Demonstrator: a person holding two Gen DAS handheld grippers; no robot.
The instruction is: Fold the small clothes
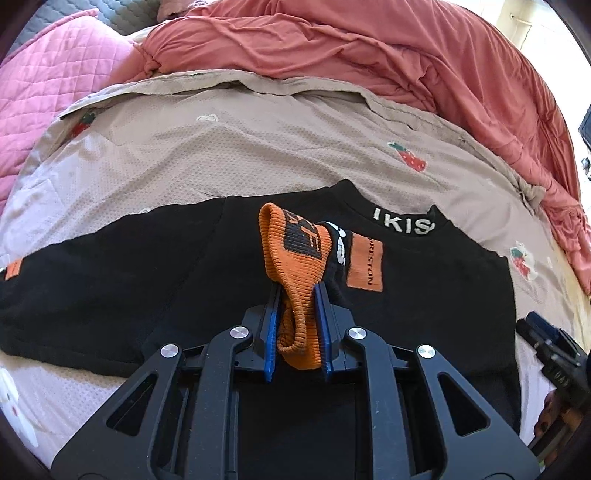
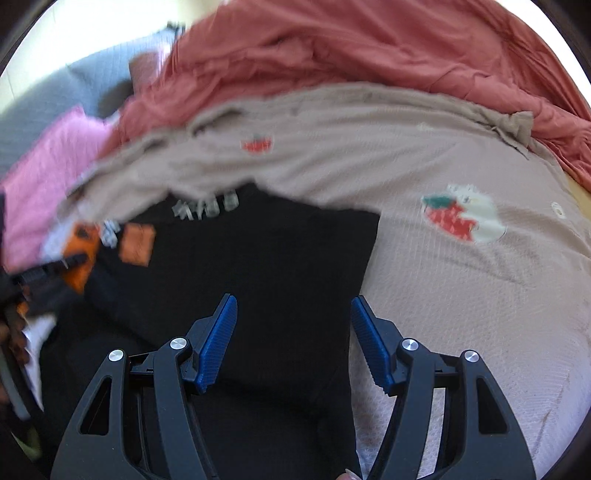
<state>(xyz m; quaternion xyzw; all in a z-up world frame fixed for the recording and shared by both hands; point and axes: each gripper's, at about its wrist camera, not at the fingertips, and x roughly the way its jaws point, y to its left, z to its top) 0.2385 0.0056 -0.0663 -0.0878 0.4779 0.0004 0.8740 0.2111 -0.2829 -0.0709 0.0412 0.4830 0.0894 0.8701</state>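
Note:
A small black shirt with white neck lettering and an orange chest patch lies on the beige strawberry-print bedsheet. My left gripper is shut on the shirt's orange ribbed cuff and holds the sleeve over the shirt's chest. My right gripper is open and empty above the shirt's right part, near its edge. The left gripper shows blurred at the left edge of the right wrist view. The right gripper shows at the right edge of the left wrist view.
A rumpled salmon-red blanket lies along the far and right side of the bed. A pink quilted cover lies at the far left, with grey quilted fabric behind it.

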